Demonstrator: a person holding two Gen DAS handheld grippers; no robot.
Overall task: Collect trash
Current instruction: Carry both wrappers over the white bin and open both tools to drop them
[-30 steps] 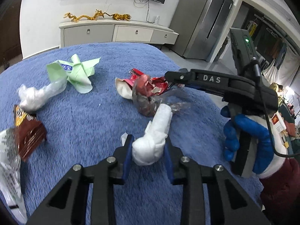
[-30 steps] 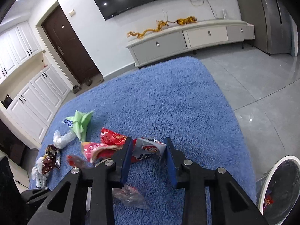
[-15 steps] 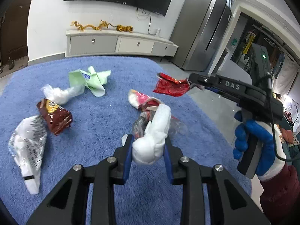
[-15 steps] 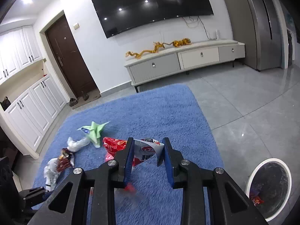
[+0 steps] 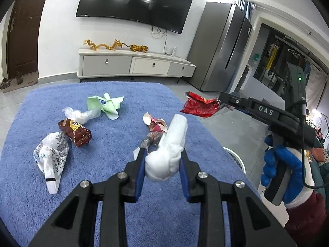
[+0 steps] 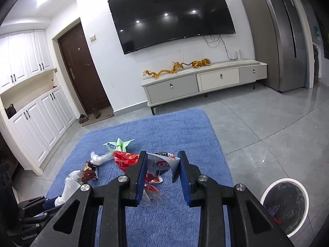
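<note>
**Two pieces lifted, bin off to my right**

The blue rug point(image 5: 115, 154) carries most of the trash, and the white-rimmed bin point(image 6: 284, 205) stands on the tiled floor just off its right edge. On the rug lie a green paper wrapper point(image 5: 104, 105), a white printed bag point(image 5: 51, 158), a brown snack packet point(image 5: 75, 131), a clear twisted bag point(image 5: 82, 115) and torn scraps point(image 5: 155, 124).

My left tool point(image 5: 162, 169) is pinching a knotted white tissue wad point(image 5: 170, 150), held above the rug. My right tool point(image 6: 162, 169) is pinching a red-and-silver snack wrapper point(image 6: 160, 162), also in the air.

Risks, as I judge them: the wrapper is thin and slick and hangs mostly outside the pads, so a quick swing could slide it free short of the bin. The wad is soft; it may cling to a pad on release. With both hands heading for one opening, my tools could collide.

Only the right wrist view shows the bin's inside, with a little trash already there; the left view catches just its rim. The left view alone shows my gloved right hand point(image 5: 281, 170) and the wrapper's red face.
</note>
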